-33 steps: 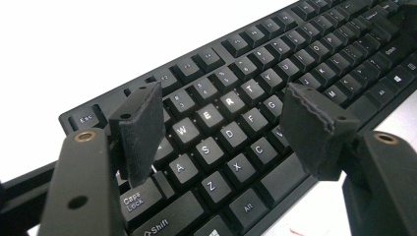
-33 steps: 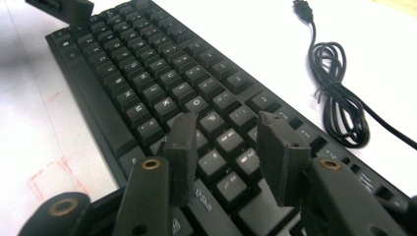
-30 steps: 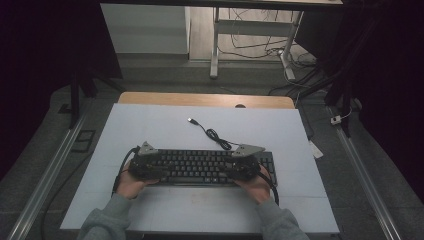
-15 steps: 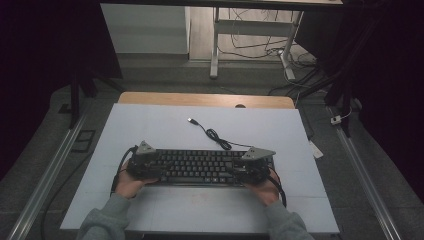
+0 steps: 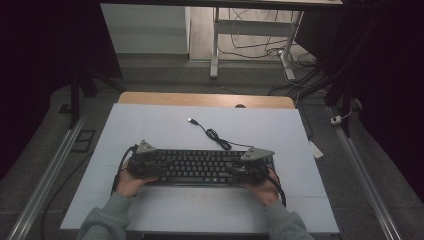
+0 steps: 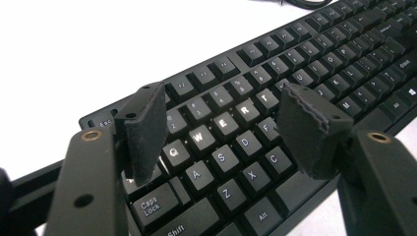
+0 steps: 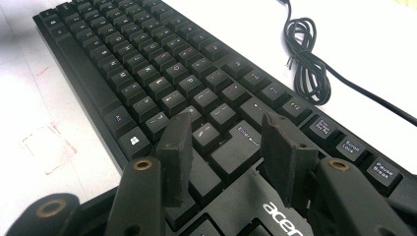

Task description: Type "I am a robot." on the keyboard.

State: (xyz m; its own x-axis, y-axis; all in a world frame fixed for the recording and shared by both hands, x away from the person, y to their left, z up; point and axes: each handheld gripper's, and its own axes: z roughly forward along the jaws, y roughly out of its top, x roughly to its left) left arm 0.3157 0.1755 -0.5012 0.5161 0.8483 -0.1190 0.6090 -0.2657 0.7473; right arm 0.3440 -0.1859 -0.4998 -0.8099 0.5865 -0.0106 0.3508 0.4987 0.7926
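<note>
Keyboard [image 5: 200,167], black, lies flat across the lower middle of the high view on a pale blue table [image 5: 150,125]. Its cable [image 5: 215,136] runs from its far edge toward the upper middle, with a small coil partway and the plug at the end. The left gripper [image 5: 142,164] sits over the keyboard's left end and the right gripper [image 5: 252,167] over its right end. In the left gripper view the fingers [image 6: 145,130] stand apart above the letter keys, having just been closing a little, with only keys between them. In the right gripper view the fingers [image 7: 177,157] stand apart above the Enter key, clamped on nothing.
</note>
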